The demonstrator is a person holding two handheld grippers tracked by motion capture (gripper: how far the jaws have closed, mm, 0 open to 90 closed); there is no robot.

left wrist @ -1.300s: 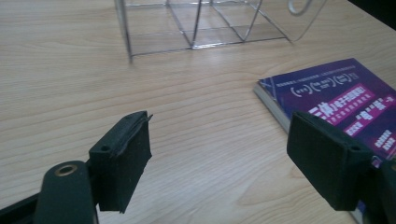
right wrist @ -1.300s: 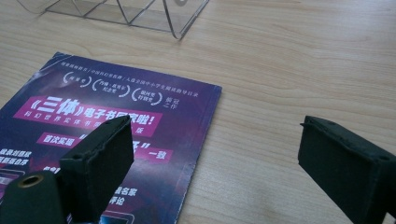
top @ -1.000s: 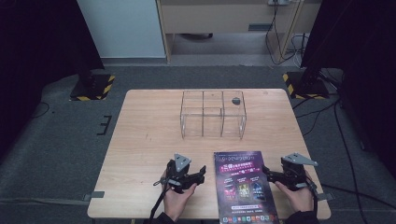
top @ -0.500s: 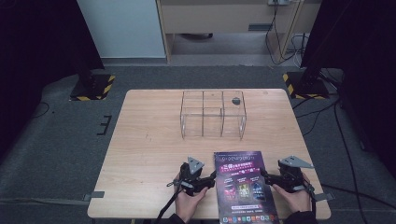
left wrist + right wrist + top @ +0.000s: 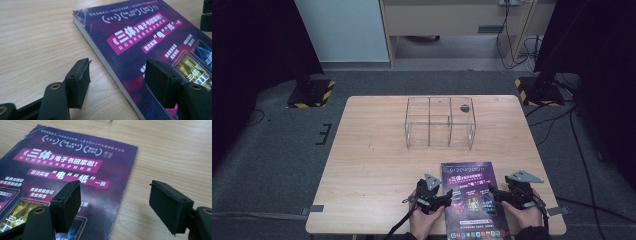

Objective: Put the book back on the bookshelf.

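Note:
A thin purple book (image 5: pixel 471 195) with pink title bands lies flat at the table's near edge. My left gripper (image 5: pixel 445 199) sits at the book's left edge, open, its jaws straddling that edge (image 5: pixel 117 72) with one jaw over the wood and one over the cover. My right gripper (image 5: pixel 495 194) sits at the book's right edge, also open, one jaw over the cover (image 5: pixel 75 170) and the other over bare wood. Neither pair of jaws holds anything.
A clear acrylic box (image 5: pixel 440 122) with dividers stands mid-table beyond the book, a small dark round object (image 5: pixel 464 107) in its far right compartment. The wooden table (image 5: pixel 377 160) spreads bare to the left. Cables trail off the near edge.
My left gripper has moved right, from the bare wood to the book's left edge. My right gripper has edged slightly toward the book's right side.

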